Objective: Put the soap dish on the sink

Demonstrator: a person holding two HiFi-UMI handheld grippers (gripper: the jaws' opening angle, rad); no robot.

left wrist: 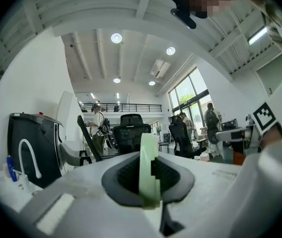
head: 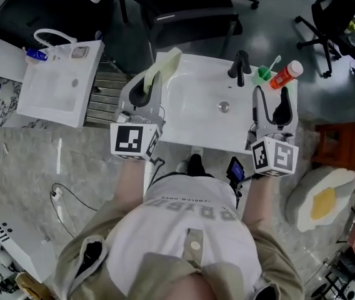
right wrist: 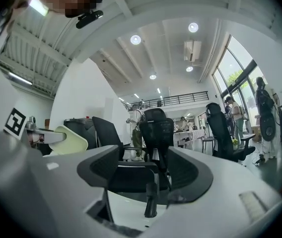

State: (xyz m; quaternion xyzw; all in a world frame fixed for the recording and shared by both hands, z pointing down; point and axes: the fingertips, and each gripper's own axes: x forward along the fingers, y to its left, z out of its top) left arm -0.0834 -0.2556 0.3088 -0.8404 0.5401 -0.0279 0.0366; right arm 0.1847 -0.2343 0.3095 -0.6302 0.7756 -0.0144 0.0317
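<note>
1. The soap dish (head: pixel 167 63) was pale green, smooth and shallow, with a rounded outline.
2. In the left gripper view it showed edge-on as a thin upright band standing between the two dark pads.
3. It was held at the far-left corner of the white sink (head: pixel 190 120), jutting out past the jaw tips toward the far side. No view showed whether it touched the sink.
4. The left gripper (head: pixel 147 83) was clamped on the near edge of the dish, its jaws drawn tight against it.
5. This gripper pointed level and away from the person over the sink's left edge, and its marker cube (head: pixel 134 140) sat at the near end.
6. The right gripper (head: pixel 271 99) pointed the same way over the sink's right side, well apart from the dish.
7. Its jaws stood spread with nothing gripped between them. Its own view showed only the black faucet (head: pixel 240 67) and an office chair beyond the gap.
8. Both forearms reached forward from the person's body, roughly parallel, one to each side of the basin.
9. A green cup (head: pixel 264 74) and an orange bottle (head: pixel 286 75) stood at the sink's far-right corner, just right of the faucet.
</note>
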